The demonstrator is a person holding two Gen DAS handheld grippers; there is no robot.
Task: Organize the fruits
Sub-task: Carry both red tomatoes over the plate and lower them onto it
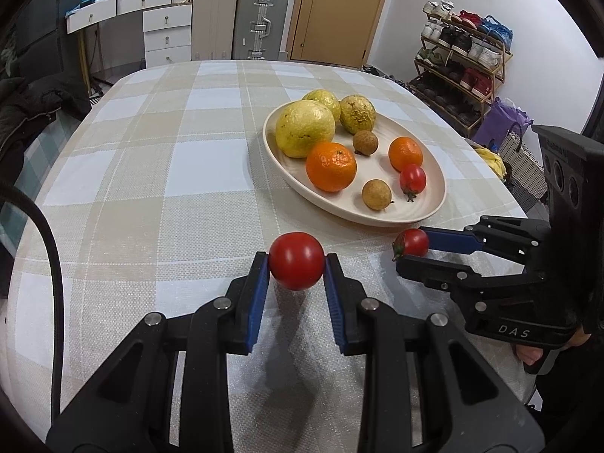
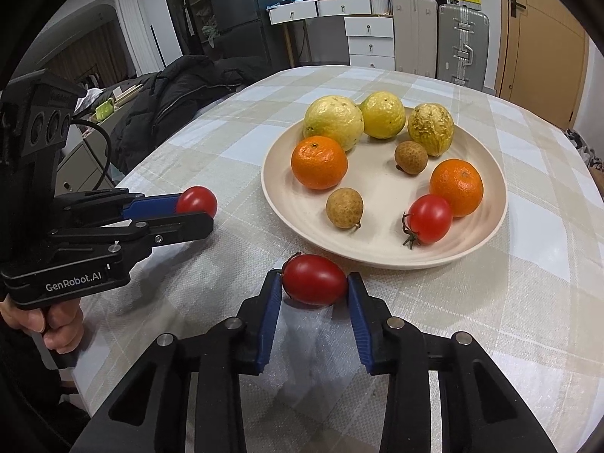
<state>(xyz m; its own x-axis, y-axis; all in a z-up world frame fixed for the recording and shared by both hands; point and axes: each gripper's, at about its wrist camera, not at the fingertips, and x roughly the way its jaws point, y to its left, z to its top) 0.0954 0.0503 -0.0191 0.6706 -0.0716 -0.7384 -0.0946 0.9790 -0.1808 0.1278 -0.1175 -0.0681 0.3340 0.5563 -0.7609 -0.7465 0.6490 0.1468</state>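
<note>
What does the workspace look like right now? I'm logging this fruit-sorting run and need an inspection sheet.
Surface: checked tablecloth covering the table.
Job's things: cream plate holding three yellow-green citrus fruits, two oranges, two brown longans and one cherry tomato; two more tomatoes are off the plate, one in each pair of tongs.
Clutter: nothing seen on the table.
Grippers: left tongs shut on a round tomato; right tongs shut on an oval tomato, beside the plate's near rim.
Cables: black cable at the left gripper's side.
Surroundings: suitcases, white drawers, door, shoe rack, dark jacket.
</note>
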